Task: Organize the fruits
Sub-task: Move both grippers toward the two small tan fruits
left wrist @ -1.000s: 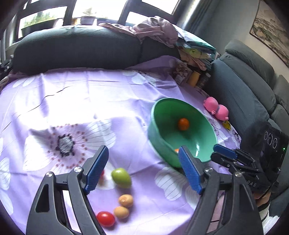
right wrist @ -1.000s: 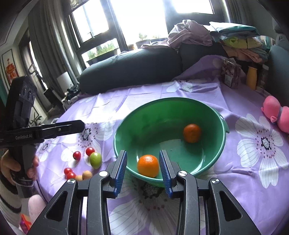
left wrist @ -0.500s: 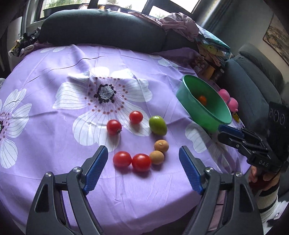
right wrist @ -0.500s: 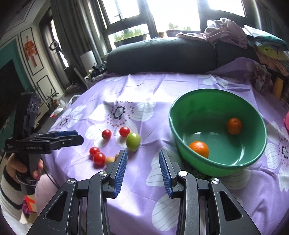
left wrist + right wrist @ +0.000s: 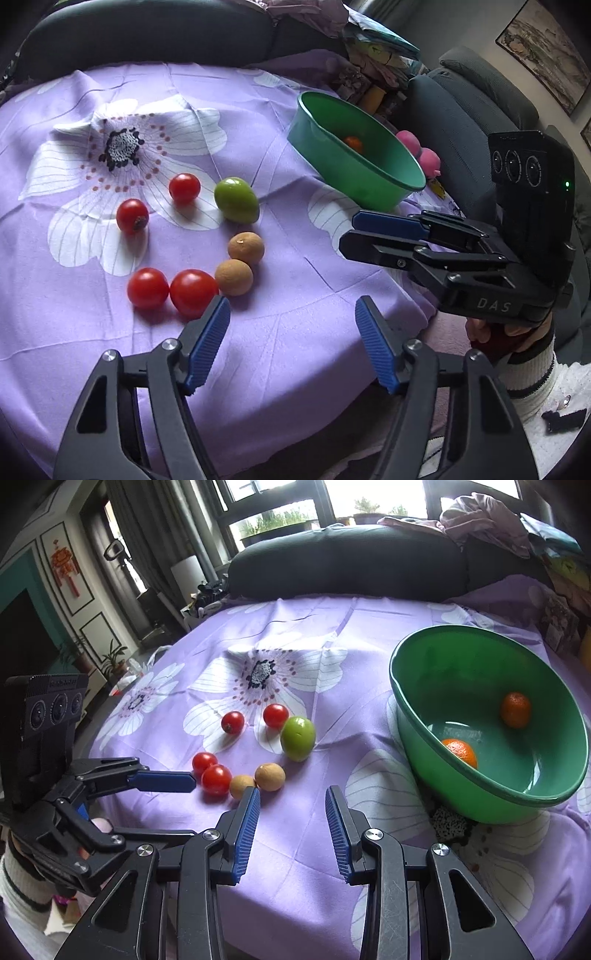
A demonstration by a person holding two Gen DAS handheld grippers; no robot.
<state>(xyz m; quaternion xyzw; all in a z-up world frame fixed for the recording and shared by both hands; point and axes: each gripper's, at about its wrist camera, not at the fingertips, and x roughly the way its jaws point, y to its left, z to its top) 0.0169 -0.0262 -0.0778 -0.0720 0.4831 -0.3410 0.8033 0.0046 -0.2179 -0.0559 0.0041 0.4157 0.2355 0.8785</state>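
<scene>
Green bowl (image 5: pixel 480 805) on purple-clothed desk (image 5: pixel 110 369) — two oranges (image 5: pixel 460 751) inside; tomatoes (image 5: pixel 194 291), green fruit (image 5: pixel 236 199) beside. Left tool (image 5: pixel 291 341), right tool (image 5: pixel 291 830) — spread, empty.

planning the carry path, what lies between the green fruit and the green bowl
Only bare purple cloth lies between the green fruit and the green bowl; the right wrist view shows it, and the left wrist view agrees.

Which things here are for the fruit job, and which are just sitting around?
For the job: green bowl holding two oranges, four red tomatoes, one green fruit, two brown fruits.

Just lying about: pink toy, pile of clothes, sofa cushion.
</scene>
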